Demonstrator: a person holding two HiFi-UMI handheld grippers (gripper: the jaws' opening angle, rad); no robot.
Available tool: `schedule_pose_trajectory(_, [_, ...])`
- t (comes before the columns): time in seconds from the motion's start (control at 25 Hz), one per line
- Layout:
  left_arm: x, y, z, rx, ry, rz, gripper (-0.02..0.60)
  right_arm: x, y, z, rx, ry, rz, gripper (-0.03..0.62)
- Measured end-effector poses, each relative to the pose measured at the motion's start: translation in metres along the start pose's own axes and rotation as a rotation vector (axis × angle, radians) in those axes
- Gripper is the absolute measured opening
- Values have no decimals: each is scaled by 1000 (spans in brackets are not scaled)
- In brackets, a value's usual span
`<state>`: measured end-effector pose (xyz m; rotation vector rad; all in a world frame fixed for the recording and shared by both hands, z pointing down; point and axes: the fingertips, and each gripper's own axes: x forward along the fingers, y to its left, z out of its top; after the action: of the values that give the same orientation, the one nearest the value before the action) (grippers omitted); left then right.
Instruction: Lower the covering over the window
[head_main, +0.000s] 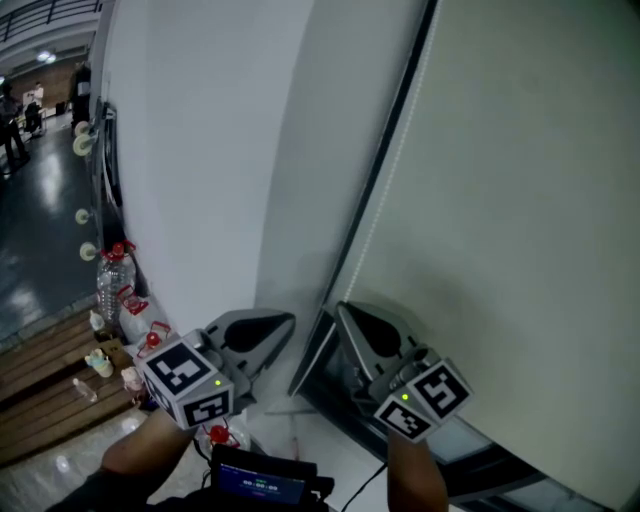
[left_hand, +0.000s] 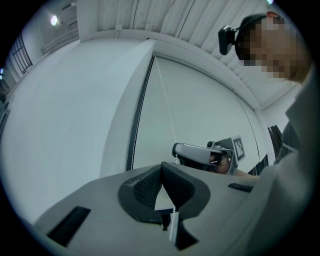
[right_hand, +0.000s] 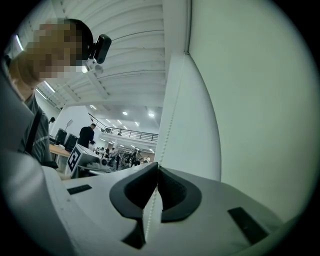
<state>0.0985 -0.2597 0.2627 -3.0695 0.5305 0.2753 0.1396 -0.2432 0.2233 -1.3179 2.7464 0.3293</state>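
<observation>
- Two grey grippers: left gripper and right gripper each clench one thin white beaded cord.
- One pale fabric roller blind hangs beside them.

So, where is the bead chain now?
Head view: the bead chain hangs along the left edge of the blind, down into the left gripper and right gripper.

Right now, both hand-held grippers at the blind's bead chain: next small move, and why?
Probably a short downward pull with the right hand-held gripper, jaws kept shut. It and the left hand-held gripper are both shut on the thin white bead chain, and a dark gap shows under the pale roller blind. Which strand lowers it I cannot tell.
</observation>
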Motion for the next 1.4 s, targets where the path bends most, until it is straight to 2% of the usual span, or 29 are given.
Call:
schedule_pose_trajectory(0.2, [-3,-2,0,-3,4,4,0,-2,4,-5,20,-11,2,-6])
schedule_pose_trajectory(0.4, [-4,-2,-3,-7,6,11,0,1,9,-33,26,45,9,-6])
schedule_pose_trajectory(0.96, [-4,-3,-7,-30,19,19,0,-5,29,-73,8,75,24,-9])
schedule_pose_trajectory(1.2, [-4,-1,-11,-37,27,25,0,-4,36,-108,67,120,31,-8])
schedule_pose_trajectory(1.4, [-6,-2,-13,-41,30,32,0,-8,40,-127,72,136,27,-8])
